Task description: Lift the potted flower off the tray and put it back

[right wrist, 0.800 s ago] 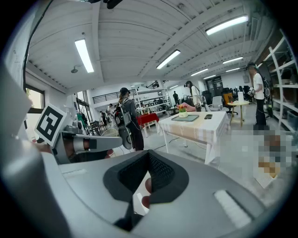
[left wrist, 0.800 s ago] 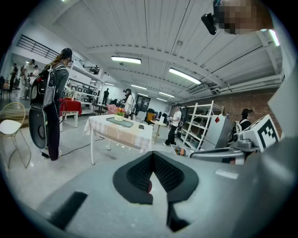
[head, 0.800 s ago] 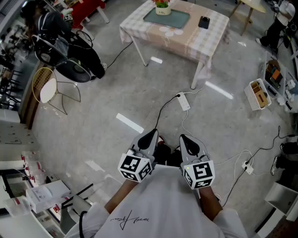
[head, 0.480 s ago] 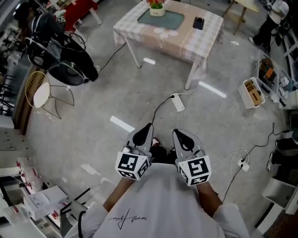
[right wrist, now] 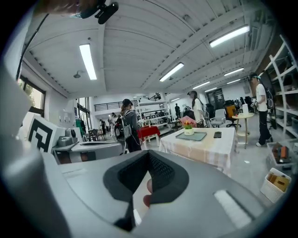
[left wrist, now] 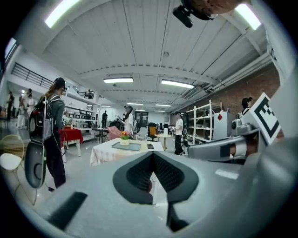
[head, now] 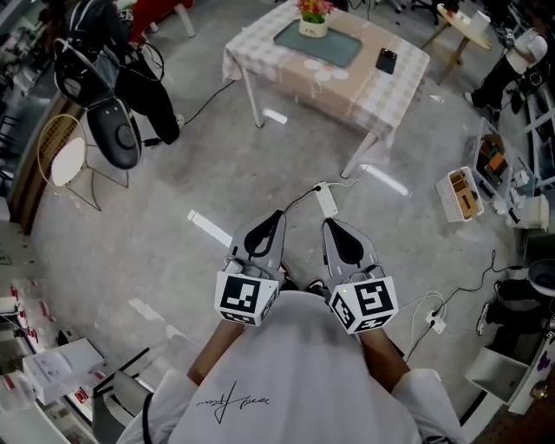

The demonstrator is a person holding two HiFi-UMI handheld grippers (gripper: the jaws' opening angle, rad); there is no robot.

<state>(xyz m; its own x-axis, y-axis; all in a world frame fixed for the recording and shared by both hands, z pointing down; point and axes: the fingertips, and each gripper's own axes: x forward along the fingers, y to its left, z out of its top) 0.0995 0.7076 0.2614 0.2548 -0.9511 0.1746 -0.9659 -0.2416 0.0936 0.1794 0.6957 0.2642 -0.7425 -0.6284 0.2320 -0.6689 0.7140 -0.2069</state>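
the potted flower (head: 314, 17) stands upright on the far end of the green tray (head: 336, 48). the tray lies on the tabletop (head: 290, 69), which is covered with a pale checked cloth. a dark phone (head: 386, 61) lies on the same tabletop, apart from the tray and toward the right corner. the table stands well away from the person across the grey floor (head: 416, 225), and neither gripper is near it. a white power strip (head: 327, 202) with its cable lies on the floor between the table and the grippers. the left gripper (head: 277, 214) and the right gripper (head: 329, 223) are held side by side, close in front of the person's white shirt (head: 286, 381). both point toward the table and a little downward. each gripper's own view shows its jaws pressed together, holding nothing. a wire chair (head: 69, 165) stands at the left, and a basket (head: 460, 194) sits on the floor at the right.
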